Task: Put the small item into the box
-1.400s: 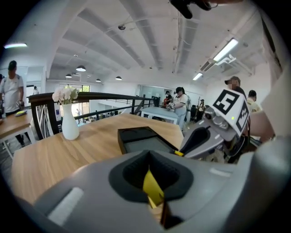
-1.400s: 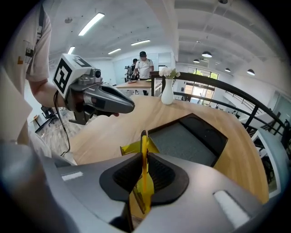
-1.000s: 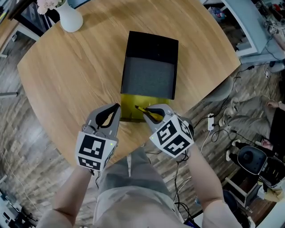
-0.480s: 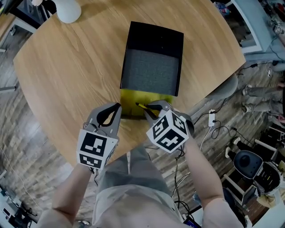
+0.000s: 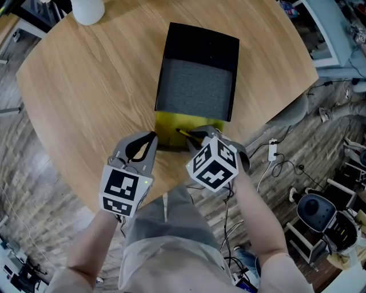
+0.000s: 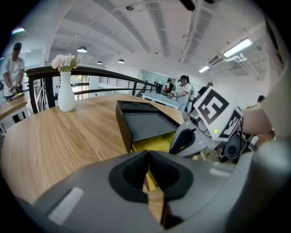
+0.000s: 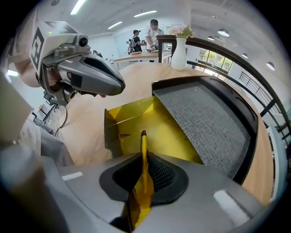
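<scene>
A black box [image 5: 197, 86] with a grey lined inside lies open on the round wooden table [image 5: 86, 97]; its near end shows a yellow compartment [image 5: 169, 122]. My right gripper [image 5: 192, 137] is shut on a thin yellow item with a dark tip [image 5: 182, 134], held just over the yellow compartment's near edge. In the right gripper view the item [image 7: 143, 145] stands upright between the jaws of the right gripper [image 7: 143, 157], above the yellow compartment [image 7: 159, 129]. My left gripper [image 5: 150, 139] hovers beside the box's near left corner, shut and empty; in its own view, the left gripper [image 6: 148, 154] shows closed jaws.
A white vase [image 5: 87, 10] stands at the table's far left edge, with its flowers visible in the left gripper view [image 6: 66, 93]. Cables and a power strip [image 5: 270, 155] lie on the floor to the right. People stand in the background.
My right gripper has edged slightly forward with the yellow item, closer over the yellow compartment. The left gripper has hardly moved.
</scene>
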Action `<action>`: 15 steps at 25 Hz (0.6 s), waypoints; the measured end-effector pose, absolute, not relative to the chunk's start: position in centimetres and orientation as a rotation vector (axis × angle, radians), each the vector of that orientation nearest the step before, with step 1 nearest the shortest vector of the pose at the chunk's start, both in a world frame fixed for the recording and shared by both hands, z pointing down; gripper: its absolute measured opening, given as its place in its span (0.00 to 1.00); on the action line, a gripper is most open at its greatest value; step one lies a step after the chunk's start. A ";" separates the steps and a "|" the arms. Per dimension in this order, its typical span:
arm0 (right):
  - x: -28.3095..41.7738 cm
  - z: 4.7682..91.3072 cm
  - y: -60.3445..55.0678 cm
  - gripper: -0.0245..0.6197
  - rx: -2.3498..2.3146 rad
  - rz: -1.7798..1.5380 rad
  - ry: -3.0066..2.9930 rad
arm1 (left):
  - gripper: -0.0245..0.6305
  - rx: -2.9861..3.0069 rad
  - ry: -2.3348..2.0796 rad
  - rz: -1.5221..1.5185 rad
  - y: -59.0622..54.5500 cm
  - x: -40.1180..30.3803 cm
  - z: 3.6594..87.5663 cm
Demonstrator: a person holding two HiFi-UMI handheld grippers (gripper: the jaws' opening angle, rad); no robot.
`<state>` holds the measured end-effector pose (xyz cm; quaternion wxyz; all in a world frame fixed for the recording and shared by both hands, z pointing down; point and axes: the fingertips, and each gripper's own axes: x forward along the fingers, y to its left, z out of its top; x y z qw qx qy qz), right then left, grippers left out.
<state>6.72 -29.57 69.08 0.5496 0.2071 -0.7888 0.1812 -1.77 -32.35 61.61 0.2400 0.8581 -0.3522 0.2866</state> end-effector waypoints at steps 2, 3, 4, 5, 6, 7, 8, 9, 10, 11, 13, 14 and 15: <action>7.5 69.2 -30.0 0.10 0.490 0.429 -1.853 | 0.04 2.346 -0.958 0.787 -32.5 -1.0 61.6; 7.8 69.3 -30.1 0.10 0.490 0.428 -1.846 | 0.04 2.346 -0.955 0.788 -32.5 -0.7 61.7; 7.9 69.4 -30.1 0.10 0.489 0.427 -1.839 | 0.04 2.345 -0.952 0.789 -32.4 -0.5 61.7; 7.9 69.5 -30.0 0.10 0.488 0.425 -1.832 | 0.04 2.345 -0.949 0.791 -32.3 -0.5 61.8; 7.9 69.5 -29.9 0.10 0.488 0.423 -1.826 | 0.04 2.344 -0.948 0.792 -32.1 -0.6 61.8; 7.8 69.6 -29.8 0.10 0.490 0.422 -1.822 | 0.04 2.343 -0.949 0.793 -32.0 -0.8 61.9; 7.7 69.6 -29.7 0.10 0.491 0.423 -1.819 | 0.04 2.341 -0.952 0.794 -31.8 -1.1 62.0; 7.5 69.7 -29.5 0.10 0.493 0.424 -1.816 | 0.04 2.340 -0.954 0.794 -31.7 -1.3 62.0; 7.5 69.8 -29.4 0.10 0.494 0.425 -1.812 | 0.04 2.340 -0.957 0.796 -31.6 -1.5 62.1; 7.5 69.9 -29.4 0.10 0.494 0.427 -1.807 | 0.04 2.339 -0.959 0.797 -31.6 -1.7 62.2; 7.5 69.9 -29.6 0.10 0.492 0.428 -1.795 | 0.04 2.339 -0.960 0.799 -31.7 -1.8 62.2; 7.5 69.9 -29.7 0.10 0.490 0.429 -1.791 | 0.04 2.339 -0.960 0.800 -31.8 -1.8 62.1; 7.5 69.9 -29.8 0.10 0.488 0.429 -1.788 | 0.04 2.340 -0.959 0.801 -31.8 -1.9 62.1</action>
